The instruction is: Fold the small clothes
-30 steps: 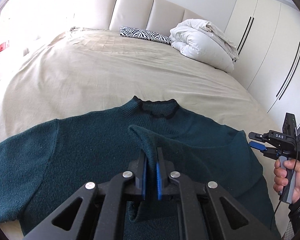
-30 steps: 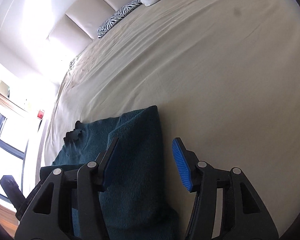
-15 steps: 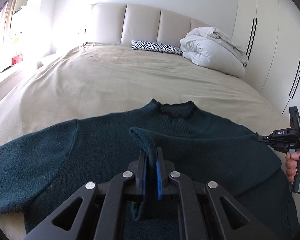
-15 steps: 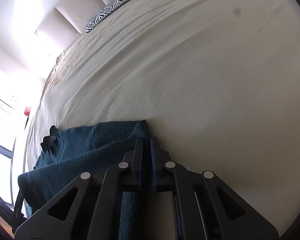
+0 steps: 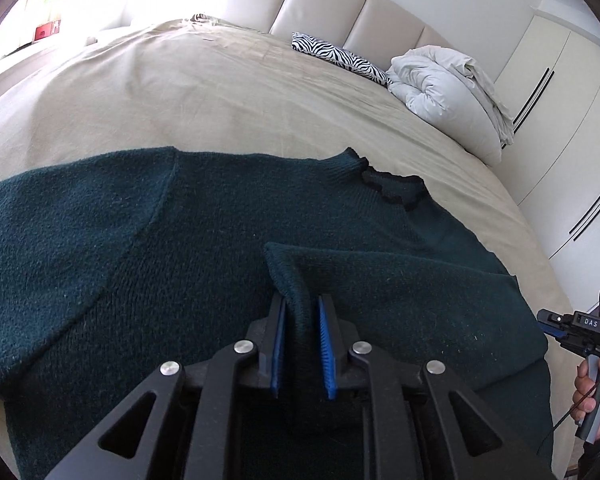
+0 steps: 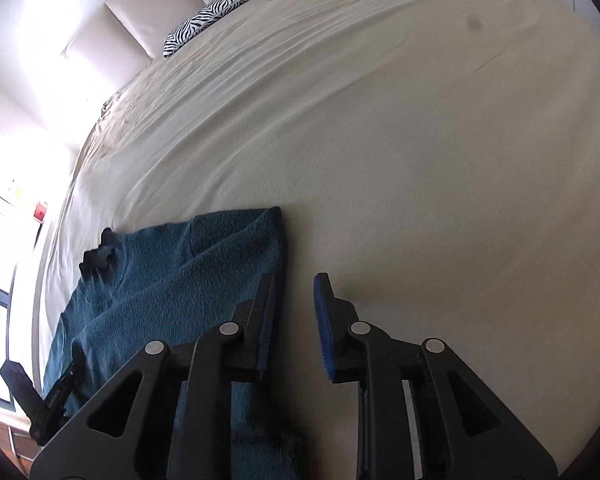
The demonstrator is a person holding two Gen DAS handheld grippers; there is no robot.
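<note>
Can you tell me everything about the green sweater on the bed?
The sweater is dark teal, fuzzy knit, with a darker frilly collar. It lies spread on the beige bed, one sleeve folded in over its body. The left gripper has a fold between its blue pads. The right gripper is open at its edge.

Sunlit beige bed (image 5: pixel 228 92), padded headboard (image 5: pixel 340 8), white wardrobes (image 5: pixel 560 92).
</note>
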